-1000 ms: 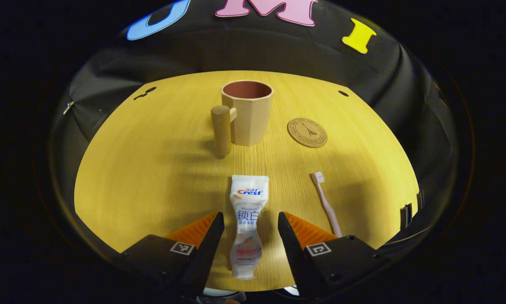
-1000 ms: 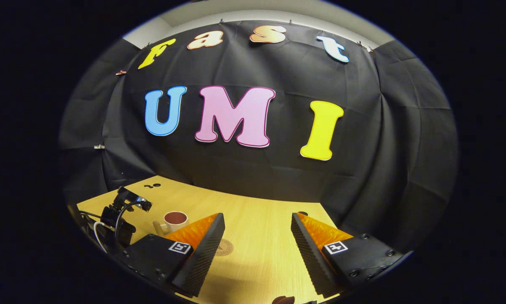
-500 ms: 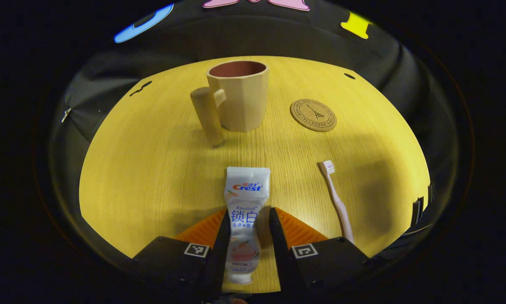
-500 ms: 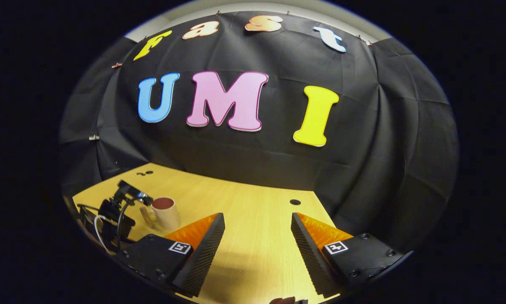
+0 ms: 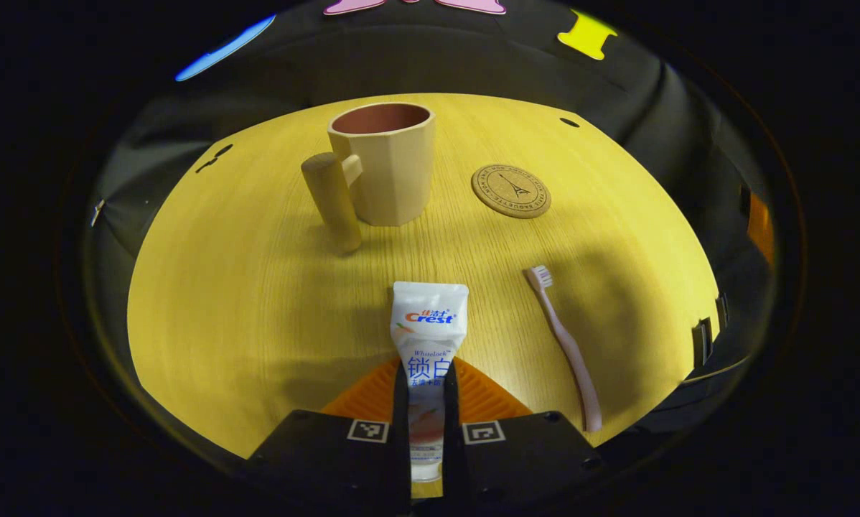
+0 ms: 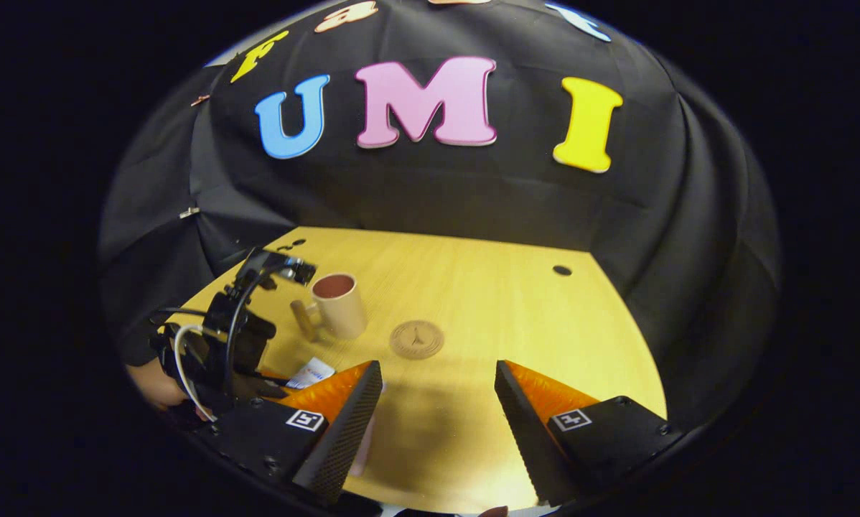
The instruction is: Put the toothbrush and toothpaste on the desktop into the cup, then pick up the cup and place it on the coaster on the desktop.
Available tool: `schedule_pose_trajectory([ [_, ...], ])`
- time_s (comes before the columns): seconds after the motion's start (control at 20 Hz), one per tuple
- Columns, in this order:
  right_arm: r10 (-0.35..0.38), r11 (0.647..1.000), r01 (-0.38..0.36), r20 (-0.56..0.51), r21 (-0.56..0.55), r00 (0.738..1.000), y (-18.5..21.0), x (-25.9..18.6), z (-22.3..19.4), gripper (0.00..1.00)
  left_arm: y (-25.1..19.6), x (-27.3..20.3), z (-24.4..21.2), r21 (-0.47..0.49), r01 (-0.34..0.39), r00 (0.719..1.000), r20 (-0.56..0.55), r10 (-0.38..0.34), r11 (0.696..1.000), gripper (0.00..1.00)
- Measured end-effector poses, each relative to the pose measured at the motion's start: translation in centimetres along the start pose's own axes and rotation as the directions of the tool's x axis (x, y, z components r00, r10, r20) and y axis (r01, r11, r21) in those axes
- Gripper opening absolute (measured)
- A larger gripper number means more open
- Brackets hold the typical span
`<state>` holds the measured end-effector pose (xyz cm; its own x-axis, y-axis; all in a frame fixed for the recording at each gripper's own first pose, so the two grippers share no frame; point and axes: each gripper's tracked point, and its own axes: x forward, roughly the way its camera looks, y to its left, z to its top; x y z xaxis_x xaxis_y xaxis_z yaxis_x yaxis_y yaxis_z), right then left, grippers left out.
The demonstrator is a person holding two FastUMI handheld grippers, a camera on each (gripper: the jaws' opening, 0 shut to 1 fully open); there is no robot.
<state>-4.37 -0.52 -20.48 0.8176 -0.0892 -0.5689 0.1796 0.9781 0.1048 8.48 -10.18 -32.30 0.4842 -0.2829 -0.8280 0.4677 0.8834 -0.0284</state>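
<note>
The left gripper (image 5: 426,402) has its jaws closed on the lower half of the toothpaste (image 5: 428,345), both fingers pressing the white tube, which lies lengthwise on the yellow wooden worktop (image 5: 258,287) with its flat crimped end pointing away toward the cup. Just right of the tube, apart from it, the pink toothbrush (image 5: 563,343) lies flat, bristle head at its far end. Farther off stands the beige cup (image 5: 383,165), upright, its reddish inside open to the top and its thick peg-like handle (image 5: 331,201) on the left. To the cup's right, well apart from it, the round cork coaster (image 5: 510,190) lies bare on the worktop.

In the right gripper view, the right gripper (image 6: 437,424) hangs above the near edge of the worktop (image 6: 545,330) with its jaws wide open, nothing between them. Beyond them sit the coaster (image 6: 416,339) and, to its left, the cup (image 6: 337,305). At the left edge, the left gripper (image 6: 229,337), with its cables, is low over the worktop, a hand (image 6: 153,384) behind it, and a corner of the toothpaste (image 6: 310,373) pokes out beside it.
</note>
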Motion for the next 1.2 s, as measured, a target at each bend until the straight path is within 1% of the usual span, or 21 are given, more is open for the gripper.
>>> schedule_pose_trajectory([
  [0.15, 0.017, 1.000, -0.016, -0.097, 0.014, 0.995, 2.1, 1.3, -2.9, 0.95, 1.0, -1.9, 0.5, -0.019, 0.038, 0.998, 0.048, -0.037, 0.999, 0.22],
  [0.2, 0.020, 1.000, -0.017, -0.127, 0.022, 0.992, 2.7, 1.9, -3.9, 0.92, 1.5, -2.8, 0.9, -0.025, 0.049, 0.997, 0.067, -0.047, 0.998, 0.22],
  [0.35, 0.042, 0.997, -0.028, -0.225, 0.068, 0.973, 4.7, 3.2, -6.8, 0.86, 3.5, -5.4, 2.1, -0.053, 0.078, 0.990, 0.124, -0.071, 0.996, 0.22],
  [0.4, 0.045, 0.997, -0.027, -0.254, 0.075, 0.966, 5.3, 3.6, -7.5, 0.71, 4.2, -6.2, 2.5, -0.067, 0.086, 0.987, 0.140, -0.076, 0.994, 0.21],
  [0.45, 0.041, 0.997, -0.022, -0.279, 0.073, 0.959, 5.8, 4.2, -8.3, 0.70, 4.9, -6.9, 2.6, -0.081, 0.093, 0.985, 0.155, -0.080, 0.992, 0.21],
  [0.5, 0.031, 0.998, -0.012, -0.309, 0.061, 0.951, 5.8, 4.7, -9.1, 0.79, 5.7, -7.6, 2.9, -0.092, 0.099, 0.982, 0.171, -0.082, 0.991, 0.21],
  [0.6, 0.013, 0.999, 0.002, -0.368, 0.040, 0.930, 6.1, 5.4, -10.9, 0.78, 7.1, -8.6, 3.3, -0.108, 0.108, 0.976, 0.201, -0.085, 0.988, 0.21],
  [0.75, 0.000, 1.000, 0.010, -0.410, 0.022, 0.912, 7.0, 6.4, -11.8, 0.75, 8.6, -10.3, 3.6, -0.118, 0.121, 0.962, 0.257, -0.087, 0.986, 0.21],
  [0.9, -0.029, 0.999, 0.032, -0.448, -0.001, 0.893, 7.2, 7.1, -12.6, 0.74, 9.8, -11.7, 3.8, -0.109, 0.124, 0.951, 0.296, -0.087, 0.986, 0.21],
  [0.95, -0.039, 0.999, 0.044, -0.461, 0.000, 0.886, 7.3, 7.3, -12.8, 0.71, 10.0, -12.0, 3.6, -0.104, 0.127, 0.950, 0.300, -0.091, 0.986, 0.21],
  [1.0, -0.041, 0.999, 0.050, -0.470, 0.006, 0.882, 7.5, 7.4, -12.9, 0.63, 10.2, -12.3, 3.4, -0.101, 0.127, 0.948, 0.305, -0.091, 0.987, 0.21],
  [1.2, -0.062, 0.998, 0.067, -0.505, -0.008, 0.861, 7.4, 7.8, -13.5, 0.54, 11.0, -13.7, 2.8, -0.111, 0.127, 0.942, 0.323, -0.085, 0.986, 0.21],
])
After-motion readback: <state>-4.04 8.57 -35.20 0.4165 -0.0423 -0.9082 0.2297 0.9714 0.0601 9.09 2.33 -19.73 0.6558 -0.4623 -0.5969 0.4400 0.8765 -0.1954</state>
